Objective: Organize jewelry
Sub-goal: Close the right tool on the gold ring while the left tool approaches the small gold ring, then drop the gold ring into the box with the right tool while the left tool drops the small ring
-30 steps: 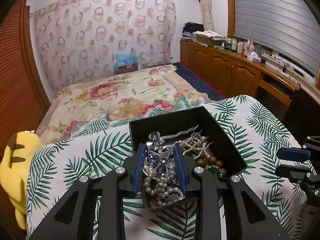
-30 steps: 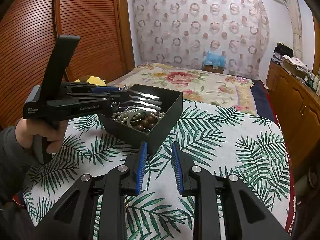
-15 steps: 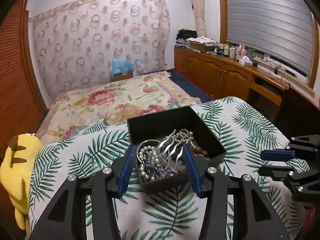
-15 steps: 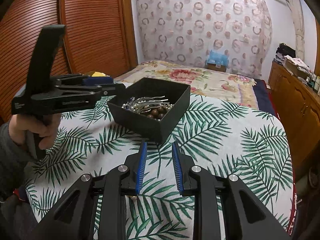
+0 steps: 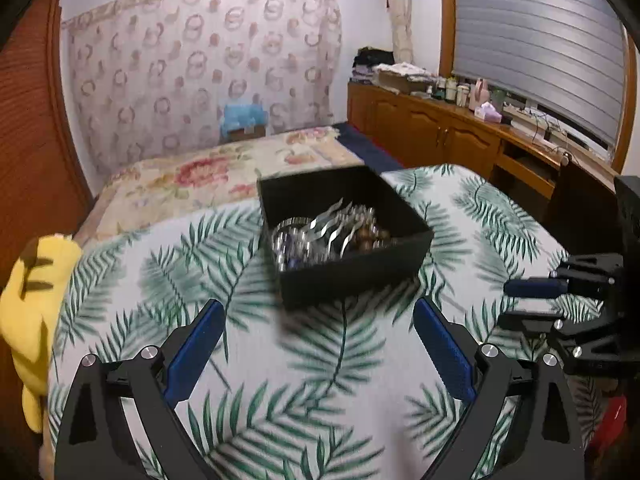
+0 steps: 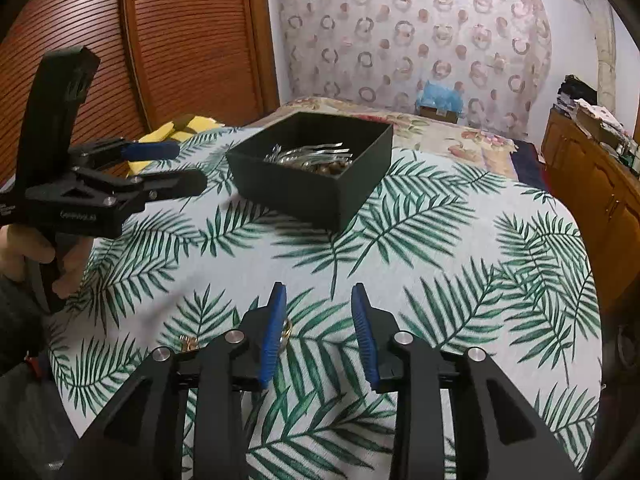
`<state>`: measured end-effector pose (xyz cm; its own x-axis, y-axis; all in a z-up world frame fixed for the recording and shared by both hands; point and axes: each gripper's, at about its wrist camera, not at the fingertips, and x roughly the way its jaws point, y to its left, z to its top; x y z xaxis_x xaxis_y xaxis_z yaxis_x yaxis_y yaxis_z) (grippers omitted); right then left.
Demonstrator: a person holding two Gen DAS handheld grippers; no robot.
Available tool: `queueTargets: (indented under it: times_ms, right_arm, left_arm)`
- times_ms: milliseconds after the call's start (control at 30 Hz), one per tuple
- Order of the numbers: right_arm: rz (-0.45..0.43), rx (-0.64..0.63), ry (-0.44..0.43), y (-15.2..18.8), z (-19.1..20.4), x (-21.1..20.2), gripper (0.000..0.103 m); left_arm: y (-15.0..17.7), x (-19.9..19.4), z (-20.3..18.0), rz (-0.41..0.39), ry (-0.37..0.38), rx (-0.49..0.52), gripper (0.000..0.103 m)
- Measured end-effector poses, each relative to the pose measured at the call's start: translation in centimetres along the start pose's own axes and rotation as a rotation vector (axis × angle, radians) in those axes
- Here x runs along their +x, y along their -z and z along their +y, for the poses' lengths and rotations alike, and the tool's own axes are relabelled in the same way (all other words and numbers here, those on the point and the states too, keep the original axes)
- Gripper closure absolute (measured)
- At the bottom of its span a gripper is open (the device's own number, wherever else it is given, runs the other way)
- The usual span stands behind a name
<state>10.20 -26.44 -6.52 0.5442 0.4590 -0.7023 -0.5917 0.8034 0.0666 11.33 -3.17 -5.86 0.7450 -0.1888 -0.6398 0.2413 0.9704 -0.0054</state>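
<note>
The black box [image 5: 352,248] of jewelry [image 5: 324,232] sits on the palm-print worktop [image 6: 440,260], hair combs and beads heaped inside. A ring [image 6: 286,334] lies just beside the right tongs [image 6: 316,336], which are partly spread and empty; the left tongs [image 5: 316,344] gape wide, holding nothing. Best to close squarely over the ring, since it could easily skid on cloth.

Matt black box [image 5: 352,276] holding glossy silver metal hair combs [image 5: 340,222] and polished brown beads [image 5: 370,236]; palm-leaf printed cloth cover [image 6: 420,264]; ribbed blue finger pads [image 6: 274,332] on matt black plastic; slatted wooden doors [image 6: 192,40].
</note>
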Motion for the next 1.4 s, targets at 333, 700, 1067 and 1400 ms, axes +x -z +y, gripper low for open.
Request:
queueTargets:
  times_ms: [333, 700, 1067, 1400]
  right_arm:
    - [0.079, -0.088, -0.019, 1.0, 2.4, 1.6, 0.067]
    - [0.101, -0.108, 0.007, 1.6, 2.2, 1.3, 0.084]
    - [0.035, -0.040, 0.022, 2.6, 1.0, -1.9, 0.083]
    - [0.023, -0.027, 0.024, 2.6, 0.7, -2.0, 0.083]
  left_arm:
    - [4.0, -0.7, -0.9, 0.062, 0.039, 0.007, 0.011]
    - [5.5, -1.0, -2.9, 0.102, 0.117, 0.036, 0.011]
    - [6.1, -1.2, -5.9, 0.108, 0.184, 0.114, 0.019]
    - [6.7, -0.6, -7.3, 0.161, 0.232, 0.172, 0.082]
